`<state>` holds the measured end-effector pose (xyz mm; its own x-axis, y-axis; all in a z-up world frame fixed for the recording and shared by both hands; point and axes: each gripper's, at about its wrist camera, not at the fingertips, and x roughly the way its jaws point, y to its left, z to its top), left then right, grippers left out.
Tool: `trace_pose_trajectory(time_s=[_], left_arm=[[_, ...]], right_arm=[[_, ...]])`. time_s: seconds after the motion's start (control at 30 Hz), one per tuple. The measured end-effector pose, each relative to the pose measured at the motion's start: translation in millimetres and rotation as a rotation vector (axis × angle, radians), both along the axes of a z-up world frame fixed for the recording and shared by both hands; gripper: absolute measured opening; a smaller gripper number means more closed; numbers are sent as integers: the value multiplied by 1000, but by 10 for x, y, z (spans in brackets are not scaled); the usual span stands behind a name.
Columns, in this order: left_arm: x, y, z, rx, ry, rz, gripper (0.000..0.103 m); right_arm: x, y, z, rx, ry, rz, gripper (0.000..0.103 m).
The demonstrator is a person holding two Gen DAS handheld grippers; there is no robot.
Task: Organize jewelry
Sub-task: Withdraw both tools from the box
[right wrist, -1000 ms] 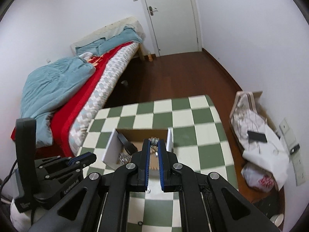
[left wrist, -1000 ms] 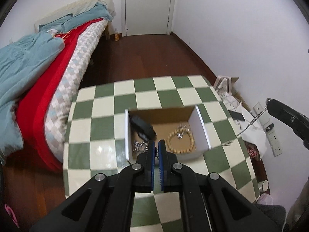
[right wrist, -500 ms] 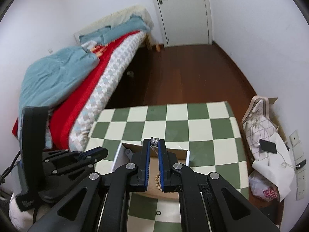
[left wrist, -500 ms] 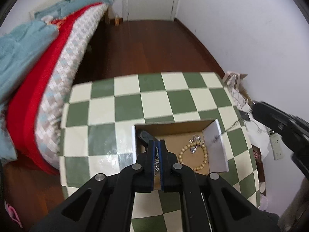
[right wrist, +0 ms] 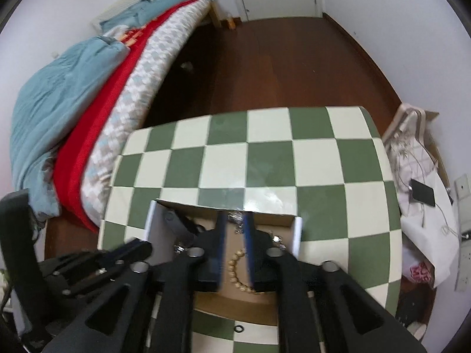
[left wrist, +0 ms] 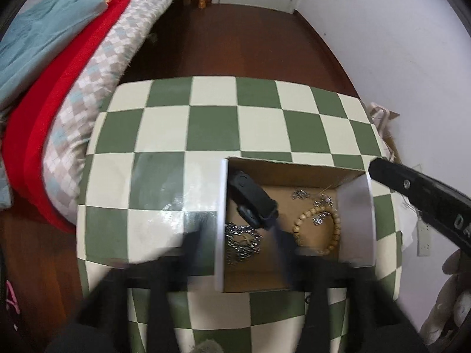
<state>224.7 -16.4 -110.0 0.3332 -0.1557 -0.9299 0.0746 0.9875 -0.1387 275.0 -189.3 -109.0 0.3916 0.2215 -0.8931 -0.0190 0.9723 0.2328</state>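
Observation:
An open cardboard box [left wrist: 356,220] [right wrist: 297,235] stands on the checkered table [left wrist: 164,129]. In it lie a black strap-like piece [left wrist: 253,197], a silver chain [left wrist: 243,241], a wooden bead bracelet [left wrist: 318,232] [right wrist: 235,267] and small silver pieces [left wrist: 321,203]. My left gripper [left wrist: 238,241] hovers over the box's left part, its blurred jaws opening wide above the chain, with nothing pressed. My right gripper [right wrist: 235,235] is over the box too, jaws opening. A small silver piece [right wrist: 235,216] shows at its tips, and the blue pads [right wrist: 248,235] stand apart from it.
A bed with red and teal bedding [left wrist: 59,67] runs along the table's left side. Dark wooden floor lies beyond the far edge. A bag and a phone [right wrist: 422,192] sit right of the table. A small black ring [right wrist: 238,328] lies in front of the box.
Both grippers dropped closer over the box and their jaws went from shut to parted. The silver piece pinched in the left pads is no longer between them.

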Motion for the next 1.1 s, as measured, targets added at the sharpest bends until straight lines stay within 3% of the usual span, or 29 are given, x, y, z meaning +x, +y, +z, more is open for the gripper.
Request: trace_pose_trajectory(time_s=[0.03, 0.2, 0.3, 0.43, 0.57, 0.73, 1.1], left_arm=[[-7, 21, 15, 6, -11, 9, 91], [-60, 69, 65, 51, -36, 28, 97], [-124, 53, 86, 125, -79, 27, 102], [-241, 48, 118, 194, -143, 38, 102], [-396, 47, 154, 208, -190, 42, 103], [-605, 25, 204, 225, -216, 42, 103], [-1201, 123, 558, 242, -315, 85, 103]], right_arm=[[-21, -29, -10, 0, 2, -7, 52], [-156, -152, -39, 0, 9, -46, 59], [-318, -183, -64, -88, 0, -64, 85], [-535, -181, -170, -211, 10, -72, 102], [-749, -164, -268, -269, 17, -75, 103], [-975, -127, -243, -258, -4, -88, 103], [-1490, 10, 228, -279, -135, -114, 103]])
